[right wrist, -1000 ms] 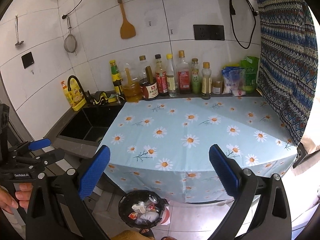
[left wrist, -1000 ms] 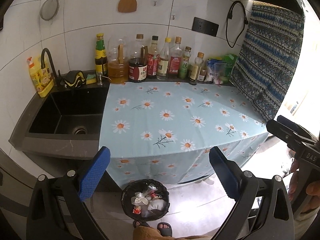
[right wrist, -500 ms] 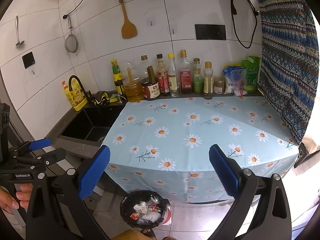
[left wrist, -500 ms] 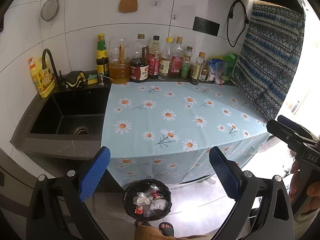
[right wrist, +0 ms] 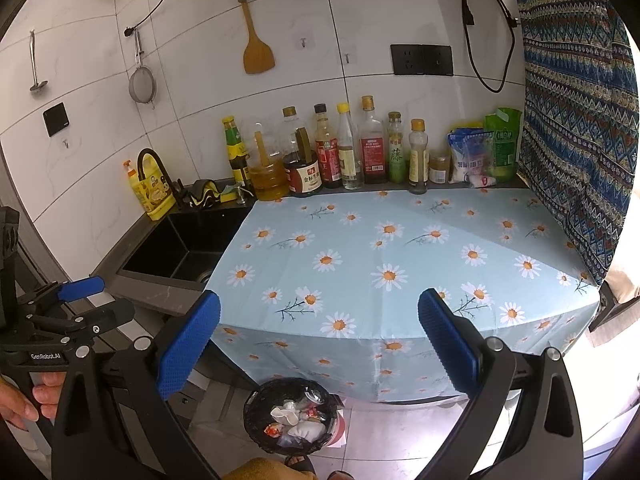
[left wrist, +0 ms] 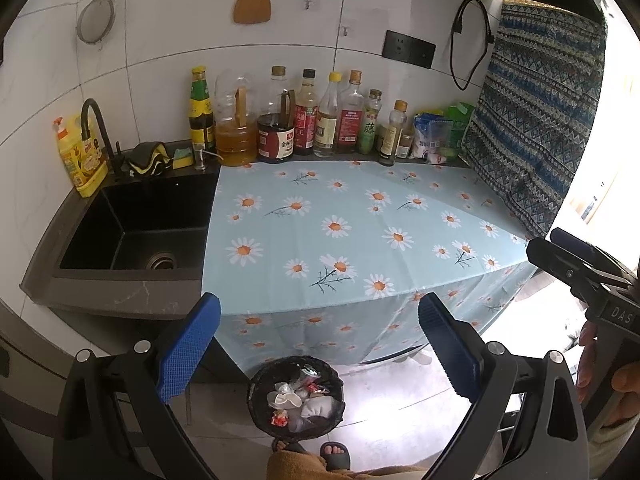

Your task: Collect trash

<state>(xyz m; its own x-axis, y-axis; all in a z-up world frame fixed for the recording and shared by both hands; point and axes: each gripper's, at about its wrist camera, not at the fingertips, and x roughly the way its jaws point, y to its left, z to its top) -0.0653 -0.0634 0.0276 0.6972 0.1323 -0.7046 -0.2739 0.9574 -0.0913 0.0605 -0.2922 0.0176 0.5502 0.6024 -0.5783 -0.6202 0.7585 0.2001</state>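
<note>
A black trash bin stands on the floor below the counter's front edge, holding wrappers and crumpled white paper; it also shows in the right wrist view. My left gripper is open and empty, held back from the counter above the bin. My right gripper is open and empty, also back from the counter. The daisy tablecloth on the counter shows no loose trash. Each gripper shows at the edge of the other's view, the right one and the left one.
A black sink with a faucet lies left of the cloth. Several bottles and bags line the back wall. A patterned curtain hangs at the right. The person's sandalled feet are beside the bin.
Both grippers have drawn back and risen slightly, so the counter and bin look a little farther away. Both stay open and empty.
</note>
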